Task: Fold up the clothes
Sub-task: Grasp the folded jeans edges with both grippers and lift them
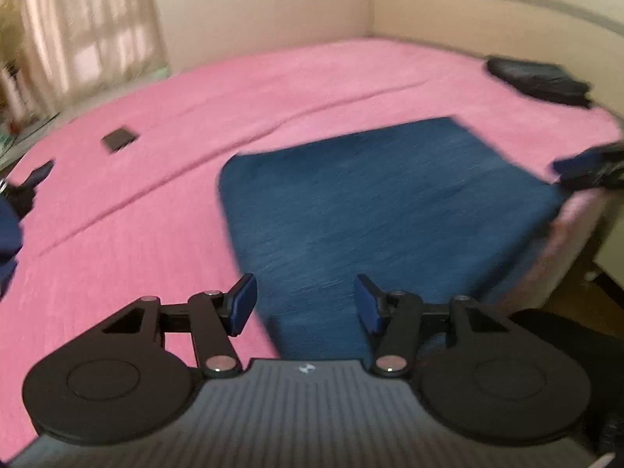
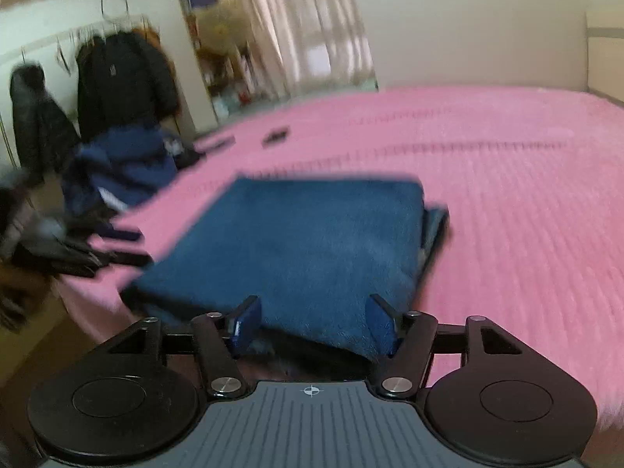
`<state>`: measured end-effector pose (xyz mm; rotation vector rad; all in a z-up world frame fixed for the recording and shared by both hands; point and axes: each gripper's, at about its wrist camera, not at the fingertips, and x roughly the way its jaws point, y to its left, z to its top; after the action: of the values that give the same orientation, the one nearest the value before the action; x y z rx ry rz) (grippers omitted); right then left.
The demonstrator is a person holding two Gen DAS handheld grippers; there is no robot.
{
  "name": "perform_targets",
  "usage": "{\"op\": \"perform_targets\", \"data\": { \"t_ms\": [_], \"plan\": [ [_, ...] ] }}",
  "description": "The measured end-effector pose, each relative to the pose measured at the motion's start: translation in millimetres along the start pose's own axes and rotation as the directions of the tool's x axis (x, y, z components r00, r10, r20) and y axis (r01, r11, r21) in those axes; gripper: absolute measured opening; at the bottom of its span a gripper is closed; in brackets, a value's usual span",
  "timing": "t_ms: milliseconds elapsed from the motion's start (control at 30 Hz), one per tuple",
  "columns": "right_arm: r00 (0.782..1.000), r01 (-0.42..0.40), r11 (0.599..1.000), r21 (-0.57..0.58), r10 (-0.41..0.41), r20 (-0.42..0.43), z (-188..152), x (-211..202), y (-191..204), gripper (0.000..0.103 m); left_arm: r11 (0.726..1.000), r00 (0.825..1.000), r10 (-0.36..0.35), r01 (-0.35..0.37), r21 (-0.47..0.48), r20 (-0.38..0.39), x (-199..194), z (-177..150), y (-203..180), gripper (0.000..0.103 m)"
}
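Left wrist: left gripper (image 1: 304, 304) jaws apart, empty | right gripper (image 2: 312, 323) likewise | blue cloth (image 1: 382, 202) folded, centre frame, at bed (image 1: 156, 202) edge | risk: slides off, layers spring loose

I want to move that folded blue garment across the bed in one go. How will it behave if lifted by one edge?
The blue garment looks like soft, fuzzy cloth, so it will likely droop rather than stay flat. Its layers show loose at the right edge, so the fold would probably fall open. On the textured pink bedspread it would likely drag and bunch if pushed.
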<state>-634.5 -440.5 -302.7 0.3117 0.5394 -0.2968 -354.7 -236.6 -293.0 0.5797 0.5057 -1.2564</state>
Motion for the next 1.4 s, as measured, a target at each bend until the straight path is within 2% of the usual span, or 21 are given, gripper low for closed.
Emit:
{"op": "perform_targets", "data": {
  "t_ms": [67, 133, 233, 267, 333, 400, 467, 533, 633, 667, 800, 833, 900, 933, 1000, 1133, 1200, 1400],
  "plan": [
    [0.998, 0.029, 1.0, -0.001, -0.029, -0.055, -3.2, 5.7, -1.7, 0.062, 0.999, 1.0, 0.01, -0.009, 0.041, -0.02, 4.9, -6.7, -11.7, 0.051],
    [0.998, 0.041, 0.998, -0.048, -0.044, -0.048, -2.6, -1.0, 4.6, 0.062, 0.999, 0.999, 0.029, -0.028, 0.044, -0.019, 10.3, -12.2, -16.2, 0.052],
    [0.997, 0.077, 0.964, -0.256, -0.078, 0.006, -2.4, -18.6, 31.0, 0.062, 0.993, 0.998, 0.058, -0.059, 0.106, 0.011, 1.6, -14.3, -24.8, 0.052],
    [0.996, 0.087, 0.94, -0.331, -0.088, 0.01, -5.7, -18.4, 39.4, 0.07, 0.989, 0.997, 0.068, -0.07, 0.128, 0.023, -1.8, -14.9, -27.8, 0.051],
    [0.994, 0.098, 0.877, -0.47, -0.106, 0.01, -14.7, -13.7, 54.6, 0.088, 0.981, 0.995, 0.085, -0.092, 0.172, 0.046, -8.6, -15.9, -33.7, 0.05],
    [0.992, 0.107, 0.794, -0.599, -0.124, 0.013, -23.6, -8.9, 69.8, 0.088, 0.97, 0.992, 0.102, -0.115, 0.215, 0.07, -15.4, -16.9, -39.6, 0.053],
    [0.991, 0.096, 0.74, -0.665, -0.134, -0.006, -29.3, 2.8, 78.0, 0.088, 0.956, 0.989, 0.117, -0.138, 0.257, 0.095, -22.1, -18.0, -45.5, 0.059],
    [0.99, 0.085, 0.7, -0.709, -0.142, -0.022, -31.0, 17.0, 83.3, 0.088, 0.932, 0.985, 0.125, -0.157, 0.328, 0.116, -26.2, -23.3, -55.8, 0.064],
    [0.979, 0.079, 0.596, -0.799, -0.198, -0.051, -36.3, 43.3, 89.0, 0.087, 0.879, 0.983, 0.129, -0.173, 0.445, 0.128, -24.6, -33.2, -75.1, 0.071],
    [0.977, 0.071, 0.563, -0.824, -0.206, -0.056, -39.3, 49.8, 90.6, 0.082, 0.865, 0.983, 0.13, -0.175, 0.47, 0.126, -22.7, -36.6, -79.2, 0.072],
    [0.968, 0.033, 0.423, -0.906, -0.237, -0.076, -51.2, 75.8, 96.9, 0.078, 0.829, 0.985, 0.125, -0.168, 0.533, 0.116, -13.1, -46.5, -92.0, 0.073],
    [0.968, 0.022, 0.418, -0.908, -0.236, -0.086, -50.6, 80.3, 96.8, 0.078, 0.823, 0.986, 0.121, -0.165, 0.544, 0.115, -10.8, -47.8, -94.8, 0.074],
    [0.968, -0.005, 0.464, -0.886, -0.219, -0.12, -41.6, 83.6, 92.4, 0.072, 0.807, 0.985, 0.117, -0.167, 0.566, 0.124, -7.5, -48.4, -99.4, 0.075],
    [0.969, -0.017, 0.51, -0.86, -0.204, -0.14, -32.7, 83.4, 89.1, 0.058, 0.799, 0.985, 0.115, -0.169, 0.578, 0.129, -6.0, -48.5, -101.6, 0.075],
    [0.97, -0.039, 0.612, -0.79, -0.165, -0.176, -11.0, 79.6, 81.9, 0.056, 0.781, 0.984, 0.112, -0.173, 0.6, 0.138, -3.0, -48.8, -106.0, 0.076],
    [0.978, -0.06, 0.738, -0.672, -0.092, -0.188, 22.0, 74.4, 65.6, 0.049, 0.746, 0.981, 0.115, -0.191, 0.638, 0.159, 3.3, -49.8, -113.0, 0.081],
    [0.98, -0.061, 0.763, -0.644, -0.078, -0.185, 29.6, 75.1, 60.4, 0.049, 0.725, 0.976, 0.129, -0.212, 0.655, 0.172, 7.1, -50.2, -115.8, 0.081],
    [0.981, -0.054, 0.783, -0.619, -0.073, -0.177, 35.3, 77.6, 57.4, 0.048, 0.667, 0.959, 0.211, -0.284, 0.689, 0.191, 29.1, -50.9, -118.5, 0.081]
  ]
}}
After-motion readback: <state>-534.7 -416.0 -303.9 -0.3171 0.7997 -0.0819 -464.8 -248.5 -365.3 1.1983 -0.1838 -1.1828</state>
